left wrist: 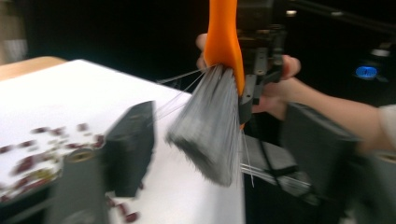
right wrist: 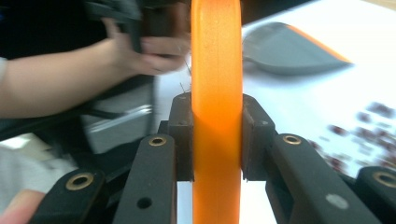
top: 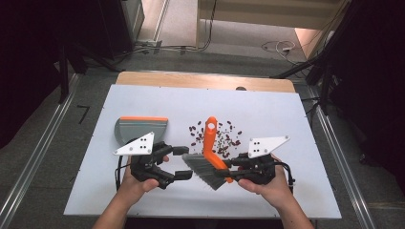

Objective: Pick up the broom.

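Fingers of the right gripper are clamping the orange plastic handle of the hand brush, near the front edge of the white tabletop. Left gripper fingers are standing apart around its grey bristles, not pressing. Next, I judge, is sweeping the scattered red beans toward the grey dustpan at the left.

White table with grey dustpan at left, scattered dark red beans right of centre.
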A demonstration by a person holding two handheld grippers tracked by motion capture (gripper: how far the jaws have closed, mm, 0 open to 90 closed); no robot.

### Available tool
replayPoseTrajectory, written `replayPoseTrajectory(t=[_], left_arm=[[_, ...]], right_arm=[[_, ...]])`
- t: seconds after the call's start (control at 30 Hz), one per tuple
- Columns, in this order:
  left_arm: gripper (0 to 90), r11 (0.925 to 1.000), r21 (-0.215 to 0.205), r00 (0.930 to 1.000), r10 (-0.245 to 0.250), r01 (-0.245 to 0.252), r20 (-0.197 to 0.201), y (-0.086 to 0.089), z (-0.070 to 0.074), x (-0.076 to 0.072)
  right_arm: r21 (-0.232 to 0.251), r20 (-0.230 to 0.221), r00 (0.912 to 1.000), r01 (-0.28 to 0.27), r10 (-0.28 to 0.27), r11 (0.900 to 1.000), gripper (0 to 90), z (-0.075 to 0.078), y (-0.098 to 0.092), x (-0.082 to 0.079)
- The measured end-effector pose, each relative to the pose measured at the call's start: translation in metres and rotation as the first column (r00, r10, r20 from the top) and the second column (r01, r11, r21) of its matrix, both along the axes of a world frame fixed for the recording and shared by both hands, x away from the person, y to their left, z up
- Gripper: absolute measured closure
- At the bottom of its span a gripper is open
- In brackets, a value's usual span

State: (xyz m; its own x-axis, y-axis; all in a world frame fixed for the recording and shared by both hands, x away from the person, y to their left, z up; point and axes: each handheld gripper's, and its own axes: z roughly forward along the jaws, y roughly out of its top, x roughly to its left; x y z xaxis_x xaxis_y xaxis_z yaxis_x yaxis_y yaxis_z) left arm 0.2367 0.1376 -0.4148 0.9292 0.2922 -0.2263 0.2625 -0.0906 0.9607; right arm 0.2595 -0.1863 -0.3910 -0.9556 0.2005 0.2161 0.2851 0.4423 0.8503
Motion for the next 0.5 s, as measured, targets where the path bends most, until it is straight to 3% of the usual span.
replayPoseTrajectory(t=[0.07, 0.2, 0.37, 0.5], left_arm=[[9.4, 0.9995, 0.006, 0.9995, 0.032, -0.032, -0.004, 0.003, -0.003, 0.001], [0.1, 0.9959, 0.003, 0.9958, 0.091, -0.091, -0.005, 0.009, -0.006, 0.002], [0.1, 0.9889, 0.004, 0.9889, 0.149, -0.149, 0.002, 0.018, -0.009, 0.002], [0.1, 0.9828, 0.018, 0.983, 0.184, -0.184, 0.0, 0.024, -0.013, 0.001]], right_arm=[[-0.024, 0.007, 0.9973, 0.073, -0.073, 0.997, 69.1, 0.002, -0.005, 0.003], [-0.04, 0.025, 0.9928, 0.118, -0.117, 0.992, 69.1, 0.003, -0.01, 0.006], [-0.079, 0.047, 0.9772, 0.21, -0.207, 0.974, 69.1, 0.002, -0.018, 0.013], [-0.117, 0.086, 0.9607, 0.273, -0.264, 0.955, 69.1, 0.001, -0.023, 0.02]])
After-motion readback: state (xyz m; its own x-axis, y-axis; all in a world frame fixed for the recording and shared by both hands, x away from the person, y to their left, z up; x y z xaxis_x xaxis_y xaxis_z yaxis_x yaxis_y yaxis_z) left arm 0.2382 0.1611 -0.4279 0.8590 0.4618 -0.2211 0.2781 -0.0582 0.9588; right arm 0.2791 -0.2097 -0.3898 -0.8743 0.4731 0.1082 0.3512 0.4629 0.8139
